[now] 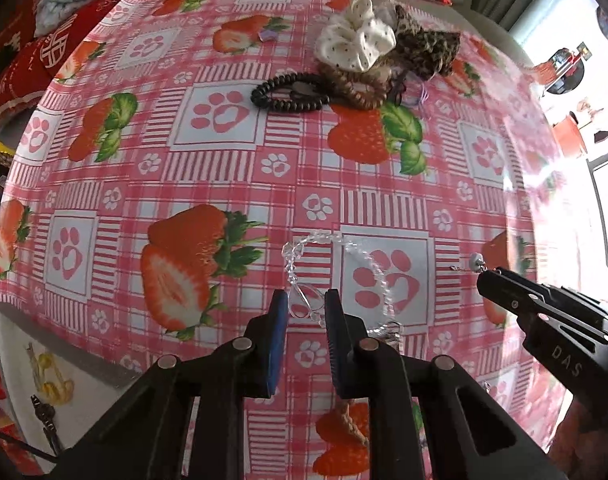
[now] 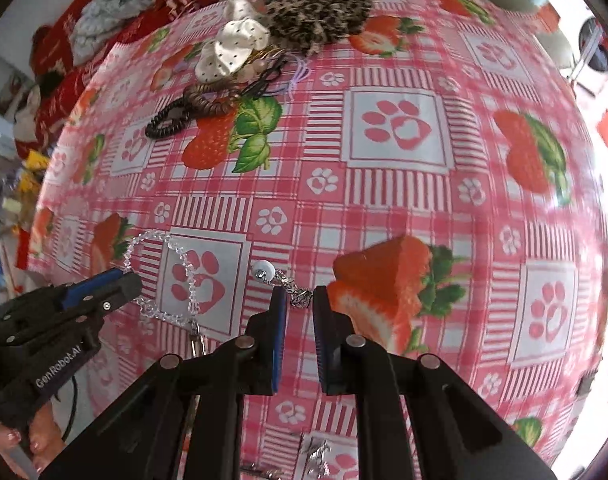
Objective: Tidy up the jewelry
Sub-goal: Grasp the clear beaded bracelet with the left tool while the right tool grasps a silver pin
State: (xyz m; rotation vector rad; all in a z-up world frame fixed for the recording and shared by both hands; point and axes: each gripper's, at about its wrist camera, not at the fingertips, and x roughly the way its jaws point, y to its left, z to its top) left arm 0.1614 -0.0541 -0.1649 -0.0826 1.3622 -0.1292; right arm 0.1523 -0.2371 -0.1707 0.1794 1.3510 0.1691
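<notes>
Left wrist view shows the left claw (image 1: 306,304) spread apart over a loop of the clear bead bracelet (image 1: 344,276), which lies flat on the desk (image 1: 224,160) with its strawberry and paw print cloth; the blue pads sit either side of the beads, not pinching them as far as I can see. Right wrist view has the right claw (image 2: 300,300) parted too, straddling the chain end of a small earring (image 2: 282,280) with a white bead, right beside the bracelet. Way at the back sits a pile of hair ties: a white scrunchie (image 1: 356,40), a leopard scrunchie (image 1: 428,48) and a black coil tie (image 1: 288,94).
</notes>
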